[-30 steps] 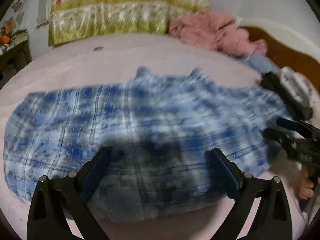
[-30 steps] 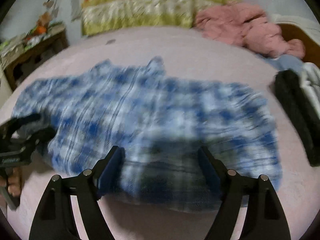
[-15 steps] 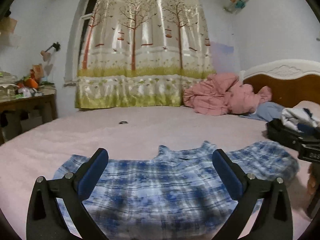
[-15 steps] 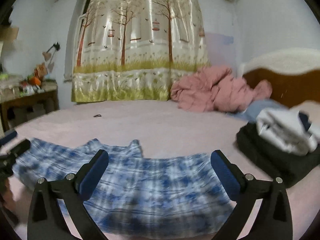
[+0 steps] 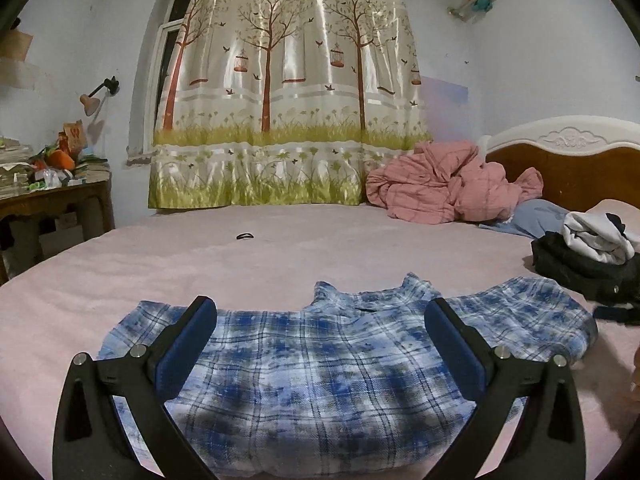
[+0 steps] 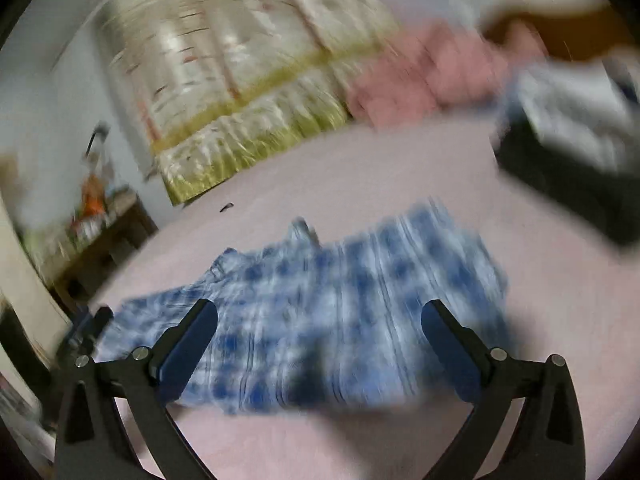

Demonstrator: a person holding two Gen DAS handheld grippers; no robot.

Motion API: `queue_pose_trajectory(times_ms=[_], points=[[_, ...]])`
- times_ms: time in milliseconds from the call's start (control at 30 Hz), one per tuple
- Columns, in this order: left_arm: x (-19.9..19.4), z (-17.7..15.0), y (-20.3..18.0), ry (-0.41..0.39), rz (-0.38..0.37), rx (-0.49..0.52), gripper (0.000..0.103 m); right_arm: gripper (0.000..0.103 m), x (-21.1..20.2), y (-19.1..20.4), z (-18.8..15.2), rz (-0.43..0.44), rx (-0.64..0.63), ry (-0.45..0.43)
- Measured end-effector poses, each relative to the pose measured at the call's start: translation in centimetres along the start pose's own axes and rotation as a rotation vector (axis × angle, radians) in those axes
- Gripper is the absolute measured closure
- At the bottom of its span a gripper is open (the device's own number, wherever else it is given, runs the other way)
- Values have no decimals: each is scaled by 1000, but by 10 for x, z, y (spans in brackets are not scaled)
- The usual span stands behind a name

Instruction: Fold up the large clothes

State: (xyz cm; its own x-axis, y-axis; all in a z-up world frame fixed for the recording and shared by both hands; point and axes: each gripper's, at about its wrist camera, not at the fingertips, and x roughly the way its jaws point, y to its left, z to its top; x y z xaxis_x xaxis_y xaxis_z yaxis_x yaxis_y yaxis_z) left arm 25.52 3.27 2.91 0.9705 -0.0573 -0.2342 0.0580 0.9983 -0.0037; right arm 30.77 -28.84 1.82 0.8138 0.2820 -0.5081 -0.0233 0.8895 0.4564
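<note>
Left gripper (image 5: 320,344): jaws spread wide after opening a little further, blue pads (image 5: 188,344) clear of the cloth, nothing held; it points nearly level over the near part of the shirt.
Right gripper (image 6: 320,344): jaws at full spread, having just been opening, nothing gripped; its view is rolled and smeared, angled down at the shirt.
Plaid shirt (image 5: 332,364): blue and white, lying flat and folded on the pink bed (image 5: 280,252); long axis runs side to side across the left view, collar (image 5: 360,296) pointing away toward the curtain (image 5: 280,92).
Shirt edges: near fold toward the grippers, one end beyond each finger.
Dark clothes pile (image 5: 588,260): just beyond the shirt's right end, a white garment on top.
Pink quilt (image 5: 444,184): bunched well beyond the shirt, by the headboard (image 5: 568,160).
Hair tie (image 5: 245,236): small dark loop, between shirt and curtain.
Open room: bare pink cover beyond the collar and off the shirt's left end.
Side table (image 5: 52,200): cluttered, far left of the shirt.
</note>
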Motion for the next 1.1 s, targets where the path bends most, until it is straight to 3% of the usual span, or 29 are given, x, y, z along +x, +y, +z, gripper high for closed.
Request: queue_pose_trajectory(times_ms=[67, 167, 300, 400, 500, 600, 700, 800, 833, 933, 1100], points=[[0, -1, -1, -2, -3, 4, 0, 1, 1, -17, -5, -30, 41, 17], [-1, -1, -3, 3, -1, 15, 0, 14, 0, -30, -5, 28, 94, 20], [9, -3, -2, 63, 108, 27, 0, 41, 6, 5, -7, 59, -82, 31], [16, -5, 13, 105, 50, -47, 0, 49, 29, 51, -10, 84, -219, 134], [20, -7, 21, 125, 40, -86, 0, 74, 60, 72, -14, 31, -237, 292], [26, -11, 21, 150, 28, -80, 0, 80, 100, 88, -2, -46, -266, 353], [39, -16, 20, 219, 42, -74, 0, 80, 136, 93, 19, -121, -265, 341], [51, -21, 27, 285, 31, -104, 3, 83, 175, 94, 32, -122, -242, 394], [52, -22, 28, 293, 30, -107, 4, 89, 182, 95, 30, -143, -251, 404], [49, -22, 23, 290, 33, -77, 7, 98, 192, 89, 18, -212, -273, 420], [47, -21, 16, 280, 43, -40, 10, 99, 150, 84, -5, -155, -312, 411]])
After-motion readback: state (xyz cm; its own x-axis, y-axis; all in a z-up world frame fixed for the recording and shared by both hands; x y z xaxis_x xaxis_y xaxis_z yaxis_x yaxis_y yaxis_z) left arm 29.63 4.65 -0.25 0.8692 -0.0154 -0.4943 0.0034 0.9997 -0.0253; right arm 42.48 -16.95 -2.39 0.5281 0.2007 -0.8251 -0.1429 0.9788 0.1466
